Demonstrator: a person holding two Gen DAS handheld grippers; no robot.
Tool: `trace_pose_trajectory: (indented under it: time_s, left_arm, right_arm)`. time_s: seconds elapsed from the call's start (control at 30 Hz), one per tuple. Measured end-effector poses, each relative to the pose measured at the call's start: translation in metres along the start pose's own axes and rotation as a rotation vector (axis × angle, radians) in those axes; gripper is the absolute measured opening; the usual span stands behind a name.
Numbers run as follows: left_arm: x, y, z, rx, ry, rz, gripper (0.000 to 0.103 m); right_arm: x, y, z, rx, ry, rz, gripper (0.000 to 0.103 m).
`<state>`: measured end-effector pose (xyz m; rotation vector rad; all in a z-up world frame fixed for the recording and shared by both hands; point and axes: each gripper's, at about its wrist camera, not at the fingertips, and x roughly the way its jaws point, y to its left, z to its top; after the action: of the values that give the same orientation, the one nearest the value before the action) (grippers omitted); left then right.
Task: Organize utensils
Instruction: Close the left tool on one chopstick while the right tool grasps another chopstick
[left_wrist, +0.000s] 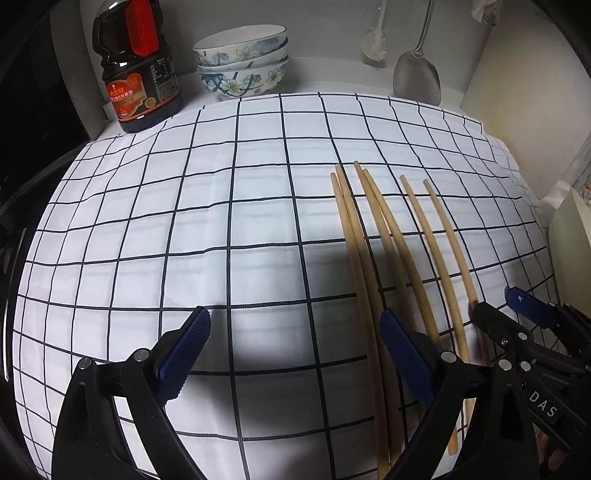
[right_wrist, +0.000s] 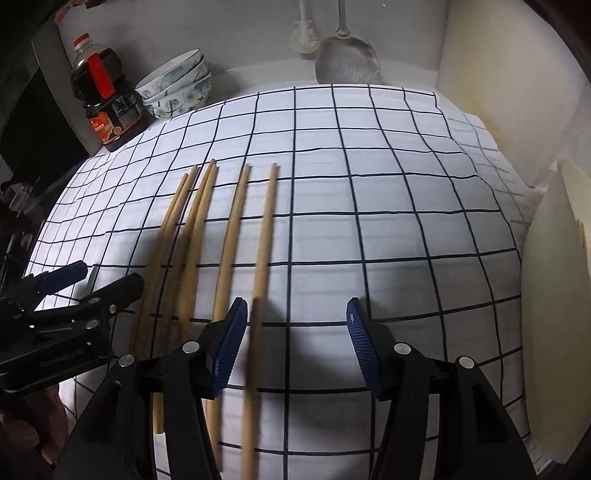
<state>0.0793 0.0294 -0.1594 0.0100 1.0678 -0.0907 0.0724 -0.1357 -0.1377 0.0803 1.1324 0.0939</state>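
Cloth: a white cloth with a dark grid (left_wrist: 258, 206) covers the counter.
Chopsticks: six wooden chopsticks (left_wrist: 373, 229) lie on the cloth side by side, two touching pairs and two singles set slightly apart, tips pointing toward the back wall.
Left gripper: the left gripper (left_wrist: 295, 350) hangs over bare cloth just left of the chopsticks, jaws wide apart, nothing held.
Right gripper: the right gripper (right_wrist: 295, 343) hangs over the near ends, jaws wide apart and empty; the outermost chopstick runs between them, untouched.
Only the left view shows: the bowl pattern and bottle label clearly.
Only the right view shows: a tall cream holder (right_wrist: 554, 314) at the cloth's right edge.
Back edge: a dark sauce bottle (left_wrist: 138, 70), stacked flowered bowls (left_wrist: 242, 61), a brush (left_wrist: 375, 44) and a metal spatula (left_wrist: 417, 74).
Open room: the cloth's middle and far part, left and right of the chopsticks.
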Motion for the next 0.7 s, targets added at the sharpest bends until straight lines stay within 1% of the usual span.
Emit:
trace_pose_trajectory:
  time_s: [0.13, 0.2, 0.27, 0.33, 0.37, 0.43, 0.53, 0.57, 0.6, 0.63, 0.67, 0.7]
  left_arm:
    - [0.003, 0.001, -0.001, 0.000, 0.001, 0.002, 0.092]
    - [0.003, 0.002, -0.001, 0.000, -0.002, 0.004, 0.092]
    - [0.004, 0.004, -0.001, -0.003, -0.007, 0.006, 0.090]
    - [0.005, 0.006, -0.001, -0.003, -0.002, 0.007, 0.084]
    - [0.006, 0.005, -0.002, 0.013, -0.003, 0.032, 0.082]
    - [0.005, 0.003, -0.002, 0.026, -0.012, 0.039, 0.082]
    - [0.007, 0.001, 0.001, 0.019, -0.016, 0.038, 0.081]
    - [0.007, 0.000, 0.002, 0.021, -0.019, 0.037, 0.079]
    - [0.007, -0.002, 0.003, 0.025, -0.025, 0.031, 0.073]
    - [0.007, -0.004, 0.004, 0.032, -0.030, 0.028, 0.064]
    - [0.006, -0.008, 0.005, 0.047, -0.038, 0.018, 0.059]
    - [0.005, -0.011, 0.005, 0.057, -0.040, 0.013, 0.051]
  right_arm:
    - [0.003, 0.009, 0.000, -0.049, -0.003, -0.039, 0.054]
    - [0.003, 0.008, -0.001, -0.046, -0.011, -0.045, 0.054]
    - [0.003, 0.006, -0.002, -0.045, -0.014, -0.047, 0.053]
    - [0.003, 0.006, -0.003, -0.056, -0.017, -0.055, 0.053]
    - [0.003, 0.006, -0.003, -0.060, -0.018, -0.056, 0.053]
    - [0.003, 0.007, -0.003, -0.065, -0.021, -0.057, 0.053]
    - [0.005, 0.012, -0.001, -0.081, -0.032, -0.058, 0.049]
    - [0.006, 0.014, 0.000, -0.092, -0.035, -0.057, 0.046]
    - [0.006, 0.017, 0.001, -0.103, -0.038, -0.055, 0.044]
    - [0.007, 0.020, 0.001, -0.117, -0.042, -0.053, 0.040]
    - [0.007, 0.022, 0.001, -0.130, -0.043, -0.051, 0.035]
    - [0.007, 0.025, 0.001, -0.143, -0.043, -0.048, 0.032]
